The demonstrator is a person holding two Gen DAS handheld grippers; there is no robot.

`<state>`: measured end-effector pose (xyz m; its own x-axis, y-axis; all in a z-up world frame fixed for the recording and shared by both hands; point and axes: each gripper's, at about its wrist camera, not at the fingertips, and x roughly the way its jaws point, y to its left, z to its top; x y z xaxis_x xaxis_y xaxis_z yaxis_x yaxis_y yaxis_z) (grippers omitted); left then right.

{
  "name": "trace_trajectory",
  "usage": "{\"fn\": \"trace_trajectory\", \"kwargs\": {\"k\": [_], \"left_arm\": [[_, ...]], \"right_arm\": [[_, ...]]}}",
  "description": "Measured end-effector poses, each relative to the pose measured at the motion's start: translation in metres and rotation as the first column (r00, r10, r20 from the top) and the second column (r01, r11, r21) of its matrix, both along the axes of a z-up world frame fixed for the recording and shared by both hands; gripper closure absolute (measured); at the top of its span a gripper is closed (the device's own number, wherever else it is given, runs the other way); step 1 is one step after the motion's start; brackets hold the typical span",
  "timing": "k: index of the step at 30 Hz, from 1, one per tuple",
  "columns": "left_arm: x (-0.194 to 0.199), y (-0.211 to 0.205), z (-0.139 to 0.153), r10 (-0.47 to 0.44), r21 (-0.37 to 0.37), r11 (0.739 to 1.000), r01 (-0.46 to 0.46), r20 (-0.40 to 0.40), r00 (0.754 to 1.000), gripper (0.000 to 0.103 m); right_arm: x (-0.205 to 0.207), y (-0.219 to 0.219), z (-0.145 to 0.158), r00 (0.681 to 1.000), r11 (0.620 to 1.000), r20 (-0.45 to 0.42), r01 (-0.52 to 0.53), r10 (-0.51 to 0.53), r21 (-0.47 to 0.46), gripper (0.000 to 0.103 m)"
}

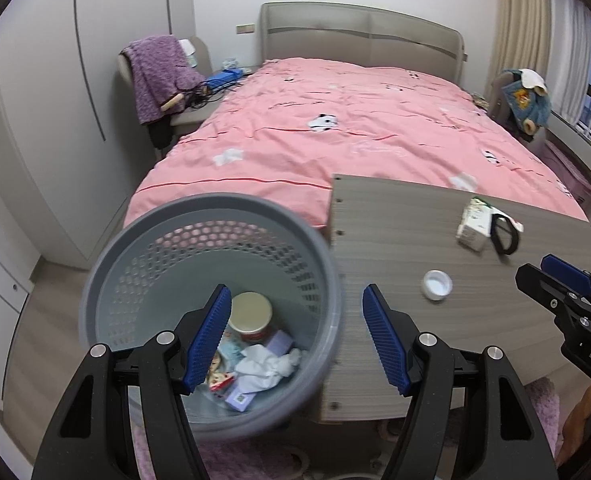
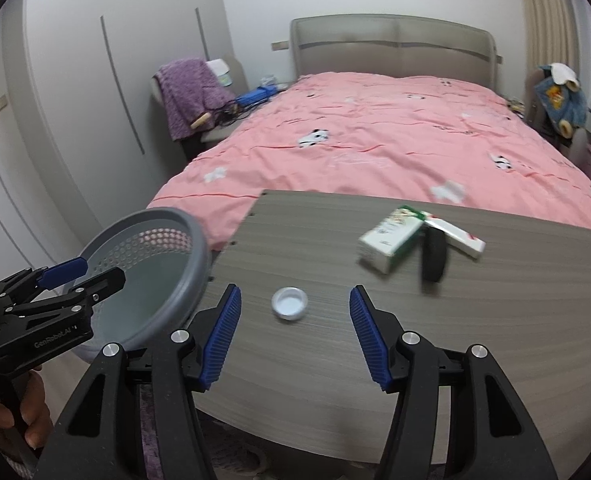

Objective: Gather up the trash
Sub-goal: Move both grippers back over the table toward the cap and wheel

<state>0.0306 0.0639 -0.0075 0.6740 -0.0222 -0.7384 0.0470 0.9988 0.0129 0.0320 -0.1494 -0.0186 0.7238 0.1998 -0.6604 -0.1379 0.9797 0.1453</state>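
A grey perforated waste basket (image 1: 211, 208) stands left of the wood-grain table (image 1: 391, 236). In it lie a cream-lidded can (image 1: 251, 312), crumpled white tissue (image 1: 267, 364) and small packets. My left gripper (image 1: 296, 292) hovers open over the basket's right rim, empty. On the table lie a white bottle cap (image 2: 290, 303), a green-and-white carton (image 2: 391, 240) and a black band (image 2: 433, 256). My right gripper (image 2: 295, 290) is open above the table with the cap in line between its fingers, untouched. The left gripper (image 2: 101, 272) also shows over the basket (image 2: 167, 216).
A bed with a pink cover (image 1: 335, 136) lies right behind the table and basket. A white wardrobe (image 1: 47, 120) fills the left wall. A chair with a purple blanket (image 1: 159, 72) stands by the headboard. A purple rug (image 1: 223, 456) covers the floor below.
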Motion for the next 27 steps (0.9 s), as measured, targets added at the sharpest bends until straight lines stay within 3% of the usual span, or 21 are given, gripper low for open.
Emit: {"fn": "trace_trajectory", "kwargs": {"k": [13, 27], "left_arm": [[-0.001, -0.074, -0.003, -0.111, 0.012, 0.994, 0.112, -0.037, 0.993, 0.038], [0.003, -0.124, -0.013, -0.15, 0.058, 0.986, 0.154, -0.069, 0.986, 0.038]], "right_arm": [[-0.022, -0.074, -0.008, 0.992, 0.991, 0.002, 0.13, -0.13, 0.036, 0.047], [-0.027, -0.13, -0.014, 0.978, 0.974, 0.013, 0.208, -0.21, 0.085, 0.044]]}}
